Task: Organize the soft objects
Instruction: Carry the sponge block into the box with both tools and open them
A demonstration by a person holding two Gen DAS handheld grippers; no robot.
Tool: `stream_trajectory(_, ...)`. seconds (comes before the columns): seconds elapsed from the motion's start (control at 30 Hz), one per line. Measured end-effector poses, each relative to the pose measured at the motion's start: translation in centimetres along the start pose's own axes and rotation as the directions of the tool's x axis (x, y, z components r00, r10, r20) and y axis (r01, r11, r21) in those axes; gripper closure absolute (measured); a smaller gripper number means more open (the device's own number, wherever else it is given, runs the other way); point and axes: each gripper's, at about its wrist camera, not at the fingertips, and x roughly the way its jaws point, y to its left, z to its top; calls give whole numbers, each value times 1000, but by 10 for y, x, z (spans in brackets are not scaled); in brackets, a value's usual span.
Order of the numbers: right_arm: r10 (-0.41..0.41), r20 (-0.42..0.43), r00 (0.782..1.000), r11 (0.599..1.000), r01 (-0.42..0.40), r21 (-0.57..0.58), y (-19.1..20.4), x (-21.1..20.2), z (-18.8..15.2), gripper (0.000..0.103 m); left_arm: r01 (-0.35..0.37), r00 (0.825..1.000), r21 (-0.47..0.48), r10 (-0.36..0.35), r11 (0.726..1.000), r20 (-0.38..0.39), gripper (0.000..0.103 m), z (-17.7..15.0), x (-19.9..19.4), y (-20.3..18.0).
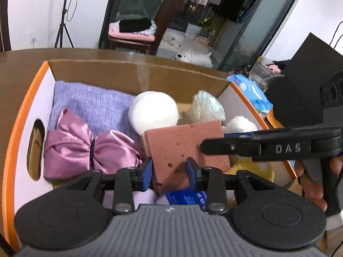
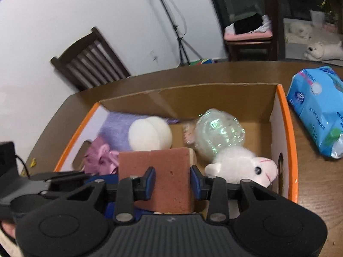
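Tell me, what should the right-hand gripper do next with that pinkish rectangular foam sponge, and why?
Probably lower the pinkish rectangular foam sponge a little and let go. It already stands on edge inside the orange-rimmed cardboard box, between the pads of the right gripper, though whether they actually pinch it is unclear. The left gripper hangs open right beside it.

Pink sponge (image 2: pixel 169 171) upright between right tool's (image 2: pixel 172 181) pads, over box (image 2: pixel 287 128).
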Motion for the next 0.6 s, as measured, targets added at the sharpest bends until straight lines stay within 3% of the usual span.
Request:
stream_trajectory(0.1,-16,-23,1000,1000,16,17,-2,2,1,67,32,999,-38,-33,999,-27,68,2,0,5)
stream_trajectory(0.2,-119,18,993,993,119,-22,13,-6,3,64,-25,1000,-23,24,999,-8,62,3,-12,0)
stream_trajectory(0.27,-150,58,987,986,153,-65,30,-24,1,49,-42,999,3,42,999,23,51,2,-33,-7)
stream_trajectory(0.4,-160,139,977,977,177,-116,56,-76,-6,43,-77,992,41,72,996,104,47,0,-90,-23)
stream_trajectory(0.53,-166,238,957,968,203,-144,76,-141,-25,37,-128,968,93,104,987,229,37,-16,-153,-44)
stream_trajectory(0.6,-170,300,939,962,224,-155,83,-174,-42,34,-180,935,127,130,975,329,30,-39,-186,-55)
